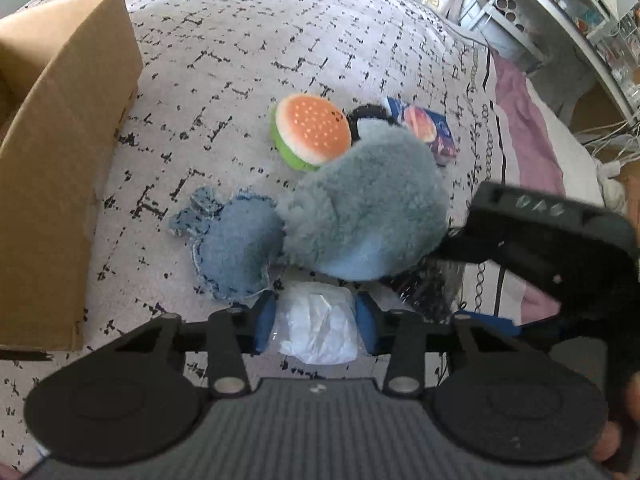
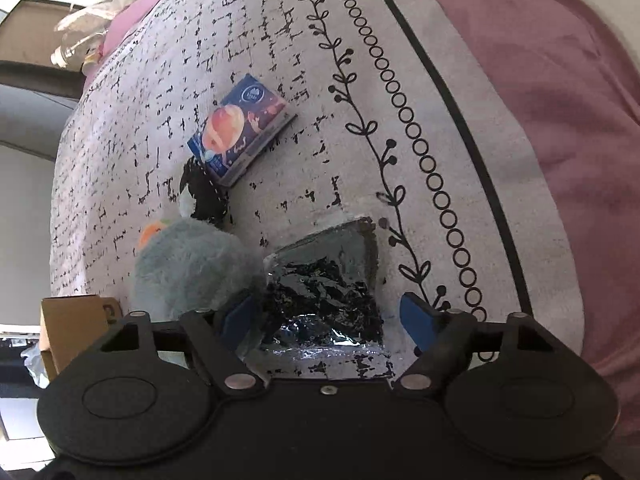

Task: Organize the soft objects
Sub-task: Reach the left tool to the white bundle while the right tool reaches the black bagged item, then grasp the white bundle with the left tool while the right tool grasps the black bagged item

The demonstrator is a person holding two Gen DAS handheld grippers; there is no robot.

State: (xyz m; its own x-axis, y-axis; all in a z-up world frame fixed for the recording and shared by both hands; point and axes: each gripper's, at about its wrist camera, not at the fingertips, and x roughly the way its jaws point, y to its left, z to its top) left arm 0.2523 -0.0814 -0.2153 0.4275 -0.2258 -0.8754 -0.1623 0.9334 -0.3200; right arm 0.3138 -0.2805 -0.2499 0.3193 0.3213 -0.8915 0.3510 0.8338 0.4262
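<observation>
Pinching a white bagged bundle (image 1: 316, 328): the left gripper (image 1: 316, 320) is pressing its blue pads against both sides of the crinkled clear wrap, low over the bedspread (image 1: 240, 40). The right gripper (image 2: 332, 320) is standing spread, its pads apart on either side of a dark shiny packet (image 2: 332, 284) that is lying flat on the cover; nothing is being held there yet.

Beyond the left tool, a grey fluffy plush (image 1: 364, 208) is sitting just beyond the bundle, touching a denim-blue soft piece (image 1: 236, 248) on its left. A burger plush (image 1: 310, 130) is lying just behind it, with a black-and-white item partly hidden beside it; I cannot tell what that is. A blue printed pack (image 2: 240, 128) is resting further out. A cardboard box (image 1: 60, 160) is standing open at the left, near the pile, and is probably where things are going.

Risks as I am judging them: the wrap is looking slick and loose, so the bundle may be slipping out if the pads are gripping film rather than contents. The right tool's inner finger is crowding the grey plush, so closing here may be snagging fur along with the packet. The two tools are working close together and may be bumping on the lift.
</observation>
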